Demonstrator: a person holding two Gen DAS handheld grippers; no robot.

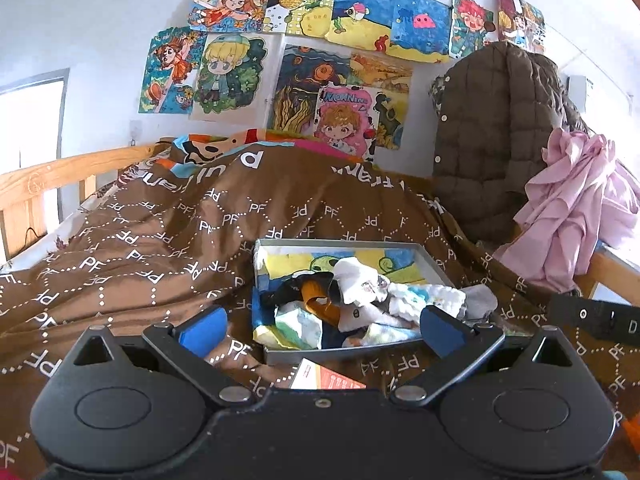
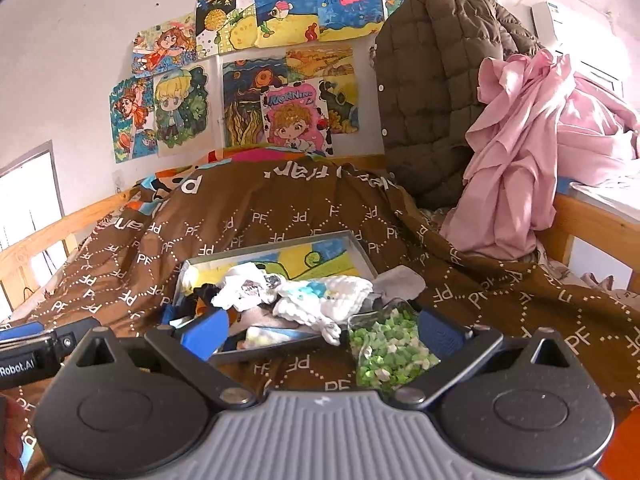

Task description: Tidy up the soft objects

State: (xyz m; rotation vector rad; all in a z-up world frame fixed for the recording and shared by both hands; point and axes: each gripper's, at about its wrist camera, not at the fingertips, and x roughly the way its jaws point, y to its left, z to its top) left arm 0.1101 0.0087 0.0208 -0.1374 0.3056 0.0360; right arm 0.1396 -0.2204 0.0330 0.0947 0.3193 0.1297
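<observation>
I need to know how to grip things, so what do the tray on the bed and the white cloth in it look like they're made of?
The tray looks like thin metal or foil-faced card: grey, slightly shiny walls with crisp folded corners; I cannot tell which. The white cloth looks like soft waffle-textured cotton, matte, crumpled, with blue and yellow print. Both grippers, left and right, are open and empty.

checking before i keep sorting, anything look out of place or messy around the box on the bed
Yes. A clear bag of green bits lies on the brown quilt just outside the tray, an odd fit among soft things. A white cloth and grey sock spill over the tray's rim. Both grippers, left and right, are open.
</observation>
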